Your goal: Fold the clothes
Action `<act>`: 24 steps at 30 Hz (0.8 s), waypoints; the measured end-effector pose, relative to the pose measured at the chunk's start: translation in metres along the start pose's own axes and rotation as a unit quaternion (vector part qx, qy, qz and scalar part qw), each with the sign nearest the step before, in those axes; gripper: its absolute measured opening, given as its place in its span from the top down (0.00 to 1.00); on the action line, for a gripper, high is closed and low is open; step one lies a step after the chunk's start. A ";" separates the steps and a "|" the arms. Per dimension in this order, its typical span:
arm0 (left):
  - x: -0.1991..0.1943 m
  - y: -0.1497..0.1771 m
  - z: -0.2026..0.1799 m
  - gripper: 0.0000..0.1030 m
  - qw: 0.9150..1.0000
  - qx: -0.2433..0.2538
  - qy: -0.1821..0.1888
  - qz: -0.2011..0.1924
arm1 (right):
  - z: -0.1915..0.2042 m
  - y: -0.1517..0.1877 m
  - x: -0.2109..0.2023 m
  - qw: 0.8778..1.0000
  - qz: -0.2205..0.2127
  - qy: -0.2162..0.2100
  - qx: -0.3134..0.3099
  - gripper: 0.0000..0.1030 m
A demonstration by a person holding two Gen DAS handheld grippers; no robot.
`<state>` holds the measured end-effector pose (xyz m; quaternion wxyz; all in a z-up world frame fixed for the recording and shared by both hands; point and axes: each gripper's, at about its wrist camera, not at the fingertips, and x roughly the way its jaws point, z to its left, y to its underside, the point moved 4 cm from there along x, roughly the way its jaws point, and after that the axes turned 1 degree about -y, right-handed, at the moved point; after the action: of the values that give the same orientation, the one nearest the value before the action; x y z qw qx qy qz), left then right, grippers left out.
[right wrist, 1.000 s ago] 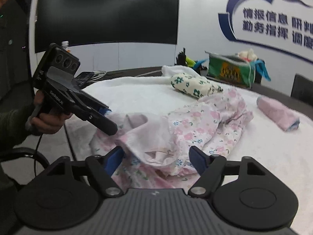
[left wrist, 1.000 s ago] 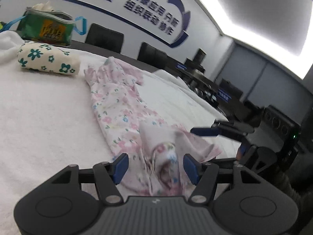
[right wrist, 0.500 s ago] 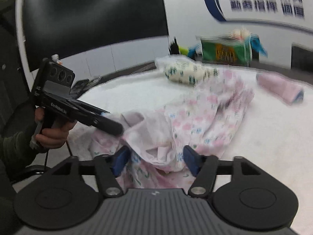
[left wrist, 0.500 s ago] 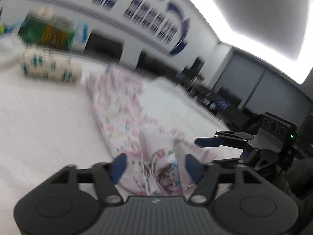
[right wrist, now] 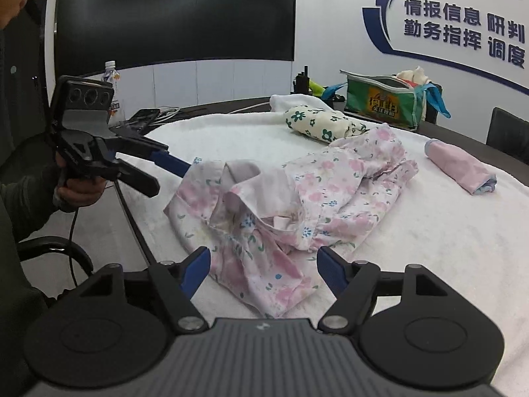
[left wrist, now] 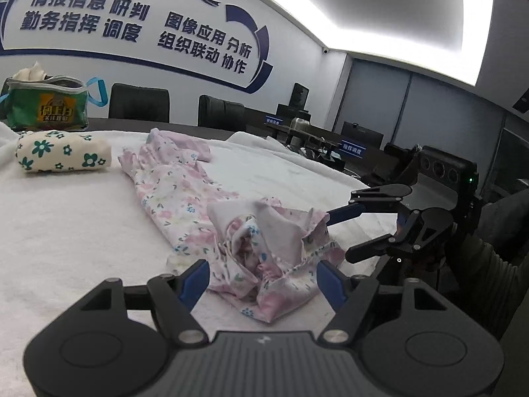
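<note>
A crumpled pink floral garment (left wrist: 211,211) lies on the white towel-covered table (left wrist: 66,231); it also shows in the right wrist view (right wrist: 297,198). My left gripper (left wrist: 263,279) is open, its blue fingertips either side of the garment's near bunched end, holding nothing. My right gripper (right wrist: 263,273) is open, just short of the garment's near hem, empty. Each gripper shows in the other's view: the right one (left wrist: 340,231) is open beside the garment's right edge, the left one (right wrist: 165,172) is open at its left corner.
A rolled white cloth with green flowers (left wrist: 62,155) and a green zip bag (left wrist: 46,106) sit at the far side. A rolled pink garment (right wrist: 459,172) lies at the right. A bottle (right wrist: 112,79), a phone and cables are at the far left. Black chairs (left wrist: 139,102) stand behind the table.
Both grippers have drawn back a little from the garment's bunched end, which has settled lower on the table. Jaws stayed open.
</note>
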<state>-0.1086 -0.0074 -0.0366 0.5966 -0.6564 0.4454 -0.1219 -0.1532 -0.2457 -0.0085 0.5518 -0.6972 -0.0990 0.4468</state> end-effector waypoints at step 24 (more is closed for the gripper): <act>0.004 0.008 -0.001 0.38 0.999 0.009 0.005 0.033 | -0.003 0.004 -0.004 1.000 -0.005 0.003 0.009 0.29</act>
<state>-0.1103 -0.0097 -0.0445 0.6039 -0.6352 0.4689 -0.1095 -0.1548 -0.2513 -0.0104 0.5601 -0.6932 -0.0968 0.4431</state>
